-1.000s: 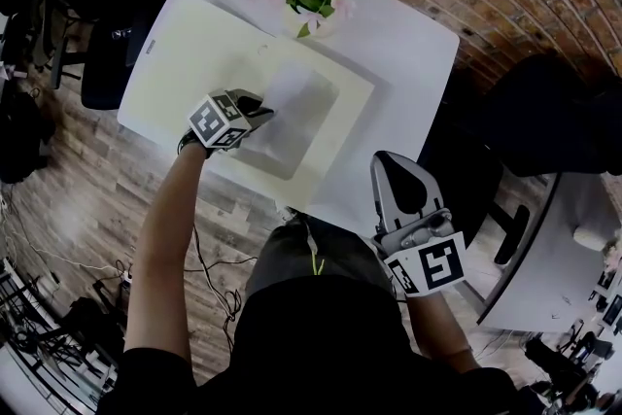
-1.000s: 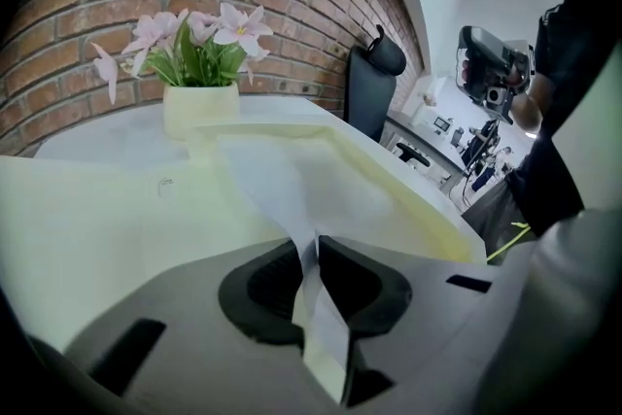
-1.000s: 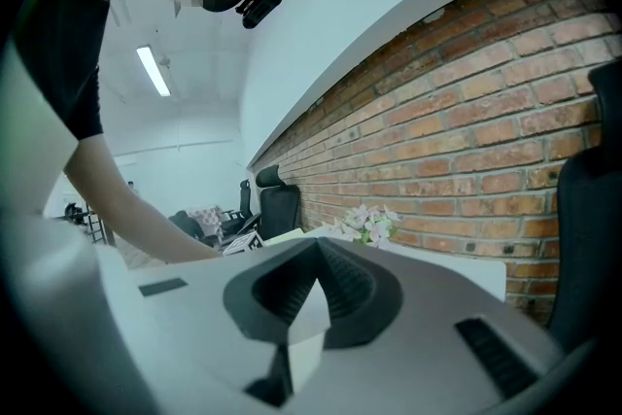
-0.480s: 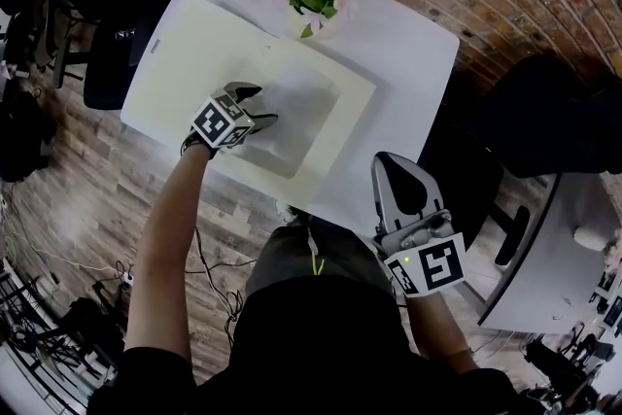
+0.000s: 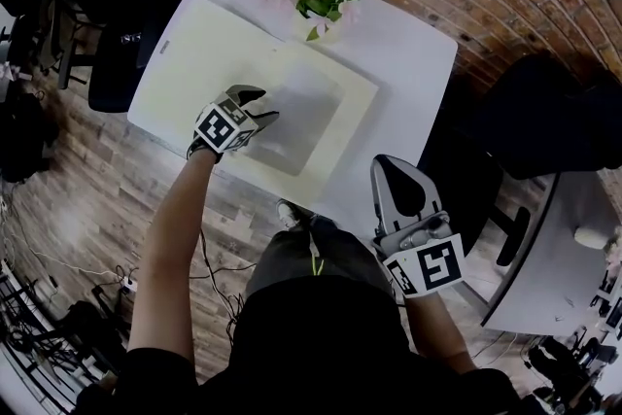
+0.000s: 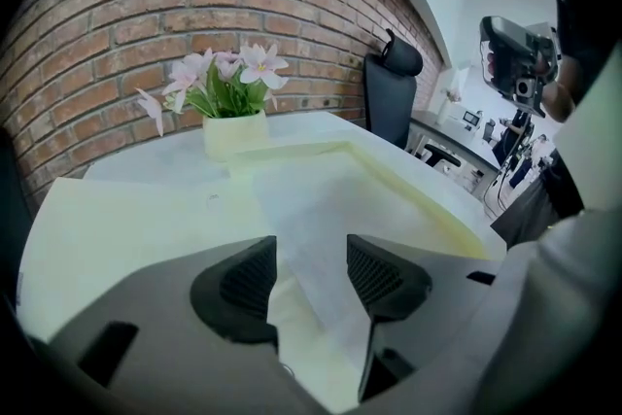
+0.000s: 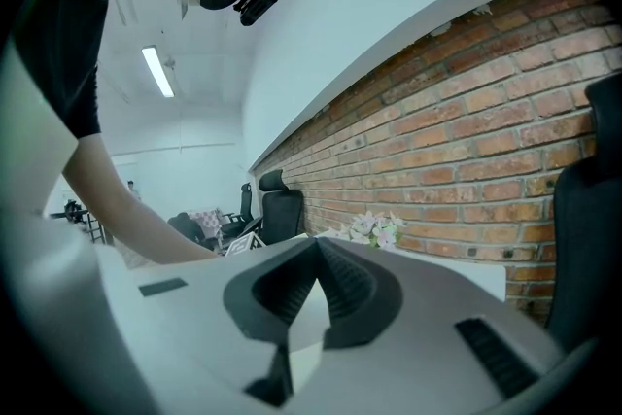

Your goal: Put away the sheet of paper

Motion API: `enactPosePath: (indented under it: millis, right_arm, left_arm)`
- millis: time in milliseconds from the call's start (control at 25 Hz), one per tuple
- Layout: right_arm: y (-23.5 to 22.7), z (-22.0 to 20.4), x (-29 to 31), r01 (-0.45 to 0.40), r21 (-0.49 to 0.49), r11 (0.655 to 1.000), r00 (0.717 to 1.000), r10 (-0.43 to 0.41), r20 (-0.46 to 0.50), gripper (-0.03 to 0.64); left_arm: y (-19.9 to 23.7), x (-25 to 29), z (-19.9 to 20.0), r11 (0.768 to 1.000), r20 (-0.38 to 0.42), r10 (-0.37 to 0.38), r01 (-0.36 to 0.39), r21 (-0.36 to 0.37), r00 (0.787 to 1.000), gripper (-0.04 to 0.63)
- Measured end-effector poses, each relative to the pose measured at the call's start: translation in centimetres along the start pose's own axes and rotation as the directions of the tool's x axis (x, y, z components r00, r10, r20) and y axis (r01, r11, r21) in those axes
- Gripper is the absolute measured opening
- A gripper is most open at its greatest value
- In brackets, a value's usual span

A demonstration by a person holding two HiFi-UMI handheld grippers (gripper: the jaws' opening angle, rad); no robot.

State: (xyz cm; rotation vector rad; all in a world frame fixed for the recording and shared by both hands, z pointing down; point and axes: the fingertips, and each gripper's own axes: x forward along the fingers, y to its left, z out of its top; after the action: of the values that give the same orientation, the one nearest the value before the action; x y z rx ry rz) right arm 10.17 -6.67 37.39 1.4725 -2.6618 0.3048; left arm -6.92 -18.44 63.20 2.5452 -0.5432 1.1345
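Over sheet [image 6: 313,209] — left fingers [image 6: 387,275] newly parted; empty

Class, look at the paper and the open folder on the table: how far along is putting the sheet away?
Done: the sheet of paper lies flat on the right half of the open folder. In hand: the left claw hovers over it, jaws just opened then eased in slightly, pinching nothing. Left: probably closing the folder over the sheet. The right claw is shut and empty.
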Motion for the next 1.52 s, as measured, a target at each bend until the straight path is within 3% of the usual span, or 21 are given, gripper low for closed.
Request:
enactPosePath:
  millis: [320,600,720,1040,1200,1520]
  right_arm:
    - [2.1,0.7,-0.2,-0.015,-0.021,1.0,1.0,0.015,0.02,0.012]
    - [3.4,1.9,0.0,-0.029,-0.053,0.998,0.999,0.031,0.036,0.012]
    - [3.1,2.3,-0.1,-0.02,-0.06,0.998,0.999,0.023,0.044,0.012]
    - [0.6,4.0,-0.2,0.033,-0.08,0.996,0.997,-0.027,0.075,0.012]
    - [-0.4,5.4,-0.4,0.056,-0.087,0.995,0.994,-0.047,0.103,0.012]
    - [-3.4,7.3,-1.2,0.115,-0.086,0.99,0.984,-0.102,0.149,0.012]
  left_arm:
    - [-0.4,-2.7,0.4,0.995,0.042,0.089,-0.087,-0.04,0.995,0.043]
    - [-1.2,-5.5,1.5,0.984,0.102,0.156,-0.145,-0.104,0.982,0.028]
    - [-1.1,-7.7,2.3,0.969,0.156,0.213,-0.188,-0.159,0.965,0.026]
    - [-1.4,-15.0,5.0,0.91,0.327,0.356,-0.244,-0.336,0.875,0.025]
    - [-1.6,-19.7,7.0,0.885,0.405,0.428,-0.282,-0.371,0.808,0.025]
    - [-4.2,-28.6,11.0,0.855,0.551,0.519,-0.4,-0.331,0.653,0.025]
